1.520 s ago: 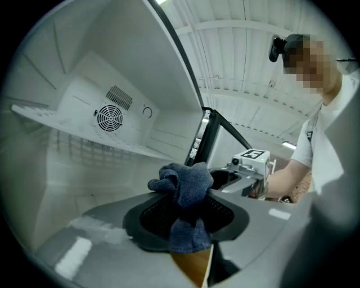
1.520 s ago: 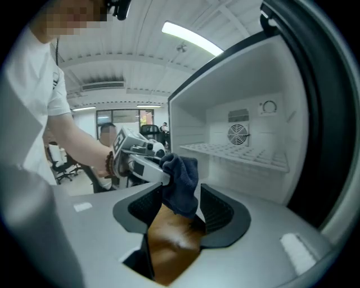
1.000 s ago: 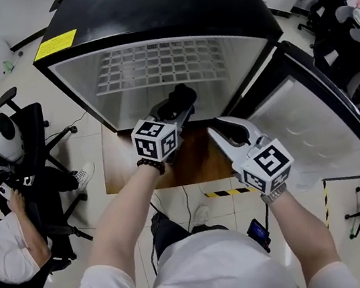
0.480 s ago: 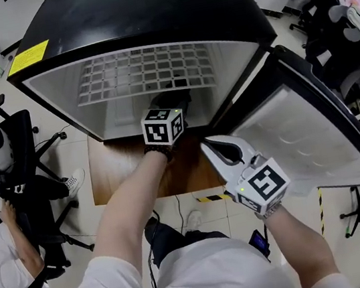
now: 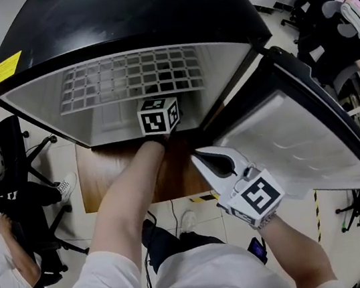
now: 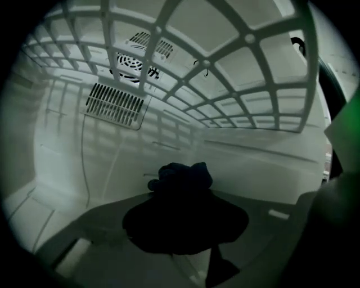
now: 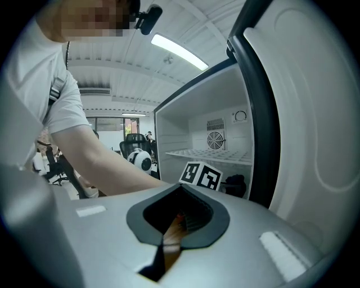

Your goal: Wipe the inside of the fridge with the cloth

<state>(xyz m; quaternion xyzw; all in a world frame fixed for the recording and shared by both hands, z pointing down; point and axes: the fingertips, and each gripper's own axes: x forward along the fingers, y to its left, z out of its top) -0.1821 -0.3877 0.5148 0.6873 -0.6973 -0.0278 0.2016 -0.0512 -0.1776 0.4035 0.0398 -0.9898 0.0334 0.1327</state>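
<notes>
The black fridge (image 5: pixel 126 19) stands open, its door (image 5: pixel 300 134) swung to the right. My left gripper (image 6: pixel 185 194) reaches inside under the wire shelf (image 5: pixel 129 77); in the head view only its marker cube (image 5: pixel 159 116) shows. Its jaws are closing on a bunched dark cloth (image 6: pixel 183 177) that sits between them, low above the fridge floor. In the right gripper view the cloth (image 7: pixel 237 184) shows beside that cube (image 7: pixel 202 176). My right gripper (image 5: pixel 213 162) hangs outside, in front of the door's edge, shut and empty.
A round fan vent (image 6: pixel 132 56) and a slotted grille (image 6: pixel 115 104) sit on the fridge's back wall. The fridge rests on a wooden platform (image 5: pixel 124 176). A person (image 5: pixel 2 263) sits among office chairs at the left, and more chairs (image 5: pixel 330 21) stand at the right.
My left gripper has gone forward from the fridge's front edge into the compartment, taking the cloth with it. My right gripper's jaws have shut and it has drifted a little left and down.
</notes>
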